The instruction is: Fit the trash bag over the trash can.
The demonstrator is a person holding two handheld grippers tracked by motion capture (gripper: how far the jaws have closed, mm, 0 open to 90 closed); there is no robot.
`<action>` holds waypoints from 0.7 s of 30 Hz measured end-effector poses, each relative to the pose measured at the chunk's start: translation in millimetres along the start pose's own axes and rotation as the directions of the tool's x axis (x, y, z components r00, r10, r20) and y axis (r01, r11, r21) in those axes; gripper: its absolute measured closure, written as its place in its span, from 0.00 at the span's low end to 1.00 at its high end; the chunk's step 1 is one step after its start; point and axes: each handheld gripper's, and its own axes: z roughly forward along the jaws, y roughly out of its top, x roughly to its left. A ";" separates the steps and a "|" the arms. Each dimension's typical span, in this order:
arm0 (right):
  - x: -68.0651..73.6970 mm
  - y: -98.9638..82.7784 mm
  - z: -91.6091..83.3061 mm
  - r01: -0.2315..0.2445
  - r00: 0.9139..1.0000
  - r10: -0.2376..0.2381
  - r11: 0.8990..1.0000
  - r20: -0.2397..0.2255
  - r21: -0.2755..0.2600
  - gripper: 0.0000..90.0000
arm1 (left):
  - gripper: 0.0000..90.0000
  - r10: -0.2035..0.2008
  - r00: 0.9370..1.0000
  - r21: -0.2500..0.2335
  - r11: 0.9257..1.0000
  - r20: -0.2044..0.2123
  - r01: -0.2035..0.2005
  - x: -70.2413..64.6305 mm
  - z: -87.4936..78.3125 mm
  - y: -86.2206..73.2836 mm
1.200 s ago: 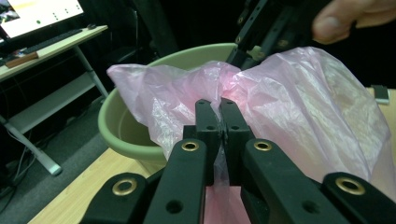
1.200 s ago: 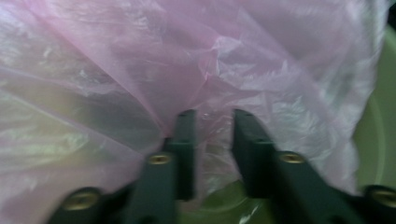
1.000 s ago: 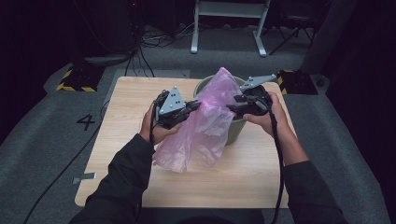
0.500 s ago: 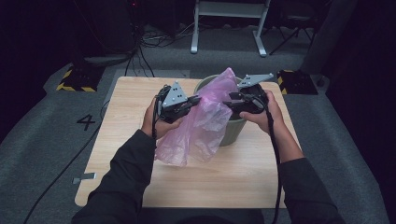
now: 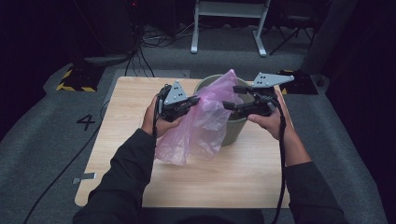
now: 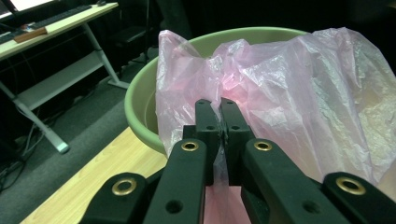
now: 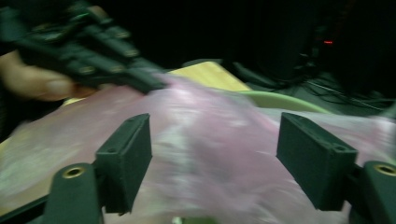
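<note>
A person's two dark-sleeved forearms reach in from the near edge of a pale wooden tabletop (image 5: 196,182), each hand holding a black two-fingered gripper.

The left gripper (image 6: 219,109) has its fingers pressed together on a fold of a thin pink plastic bag (image 5: 205,119). In the left gripper view the film is pinched between them and runs down past the finger bases. This grip appears to hold one side of the bag's mouth up, so the rest hangs loose toward the tabletop on the near side.

The right gripper (image 7: 212,158) has its fingers spread wide, with blurred pink film lying just beyond and between them. They grip nothing. It seems placed to take hold of the opposite edge of the bag, so the mouth could be pulled open between the two hands.

Just behind the grippers stands a round pale green bin (image 5: 233,130), near the middle of the tabletop. The bag's upper part is draped against its rim, which suggests the bag is meant to line the bin.

Farther off lie grey floor, trailing cables, and the white legs of a desk (image 5: 229,25).
</note>
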 end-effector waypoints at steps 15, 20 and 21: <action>-0.3 -10.1 35.6 0.010 0.997 -0.022 0.987 0.076 0.159 0.98 | 0.50 -0.096 0.995 0.010 0.995 0.032 0.095 9.6 -3.9 -2.1; -15.2 -15.7 32.2 -0.064 0.990 0.045 0.988 0.137 0.142 0.98 | 0.41 -0.124 0.986 -0.012 0.992 0.116 0.126 7.2 -28.4 -10.6; -18.1 -16.9 31.9 -0.073 0.987 0.051 0.987 0.152 0.144 0.98 | 0.41 -0.125 0.984 -0.012 0.992 0.123 0.128 5.4 -30.9 -12.4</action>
